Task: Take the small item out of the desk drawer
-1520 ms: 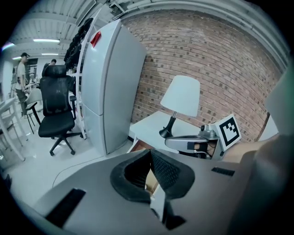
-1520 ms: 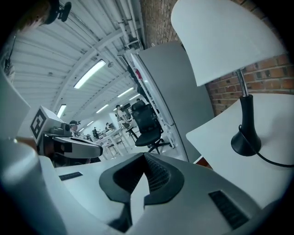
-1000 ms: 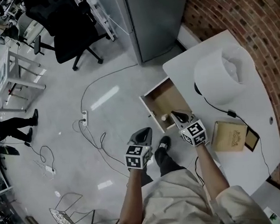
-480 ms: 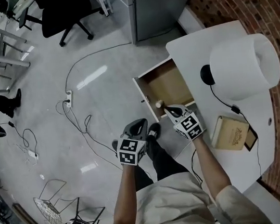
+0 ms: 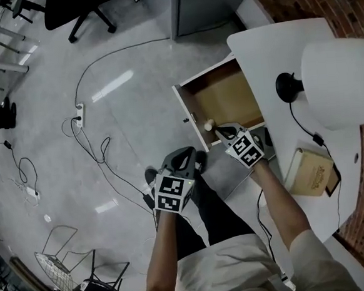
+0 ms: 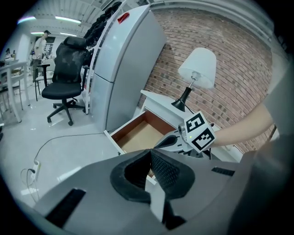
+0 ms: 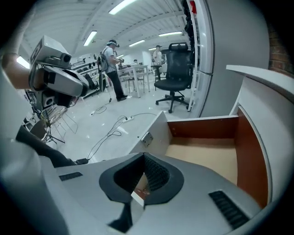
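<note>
The wooden desk drawer [image 5: 222,98] stands pulled open, and its bottom looks bare but for one thing. That is a small cream item [image 5: 209,126] in the near front corner. My right gripper [image 5: 221,131] is shut, with its tips at that corner right beside the item; I cannot tell whether they touch. In the right gripper view the jaws [image 7: 144,161] meet over the drawer [image 7: 206,153]. My left gripper [image 5: 182,163] hangs shut over the floor, left of the drawer. Its own view shows closed jaws [image 6: 150,158] and the right gripper [image 6: 173,141] ahead.
The white desk [image 5: 255,42] carries a lamp with a big white shade [image 5: 343,79] and a tan box [image 5: 312,170]. A grey cabinet [image 5: 208,1] stands beyond the drawer. Cables and a power strip [image 5: 79,111] lie on the floor, an office chair [image 5: 80,8] further off.
The head view has drifted, so the desk and drawer sit higher and further right. The right gripper stays at the drawer's front corner and the left one stays over the floor, both shut.
</note>
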